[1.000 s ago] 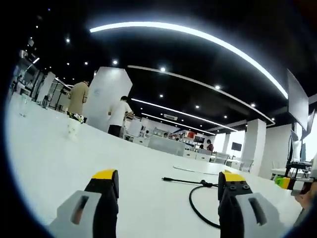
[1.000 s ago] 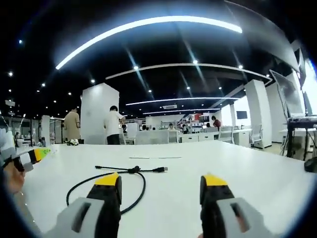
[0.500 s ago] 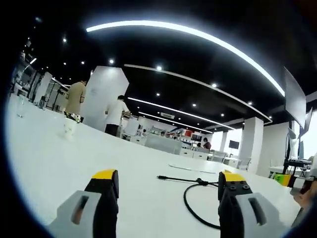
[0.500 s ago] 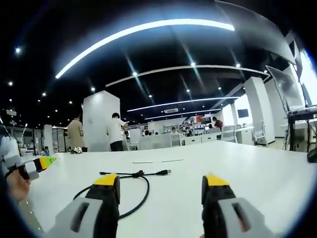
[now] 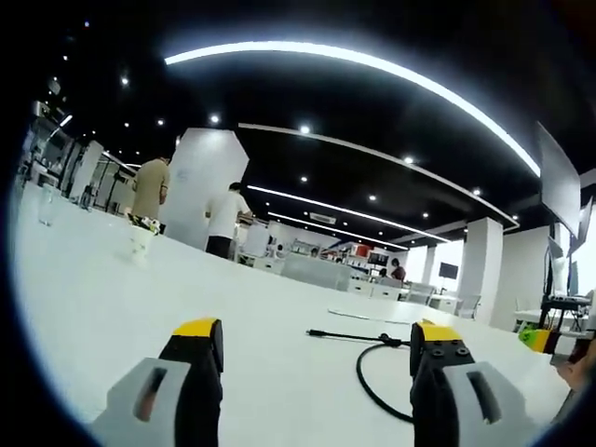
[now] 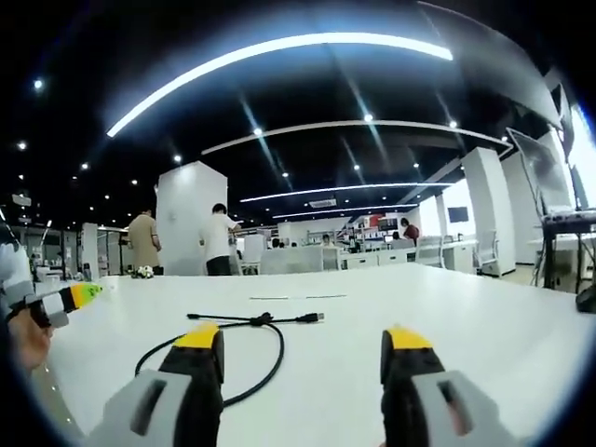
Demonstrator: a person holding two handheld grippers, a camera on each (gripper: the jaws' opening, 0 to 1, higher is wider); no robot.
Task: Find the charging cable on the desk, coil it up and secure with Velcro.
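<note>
A black charging cable [image 6: 251, 345] lies on the white desk [image 6: 484, 335], its loop curving behind my right gripper's left jaw and its plug end [image 6: 312, 318] pointing right. In the left gripper view the same cable [image 5: 368, 372] runs from a thin straight end toward my right jaw. My left gripper [image 5: 312, 335] is open, nothing between its yellow-tipped jaws. My right gripper [image 6: 303, 340] is open too and holds nothing. Both hover low over the desk, just short of the cable. The left gripper [image 6: 65, 300] shows at the left edge of the right gripper view, held by a hand.
A thin pale strip [image 6: 293, 298] lies flat on the desk beyond the cable. A small white cup with a plant [image 5: 140, 240] stands at the far left. Two people [image 6: 219, 240] stand by a white pillar behind the desk. A monitor on a stand [image 6: 549, 200] rises at the right.
Both views have shifted slightly with my hands; the cable itself has not moved. Both grippers stay open.
</note>
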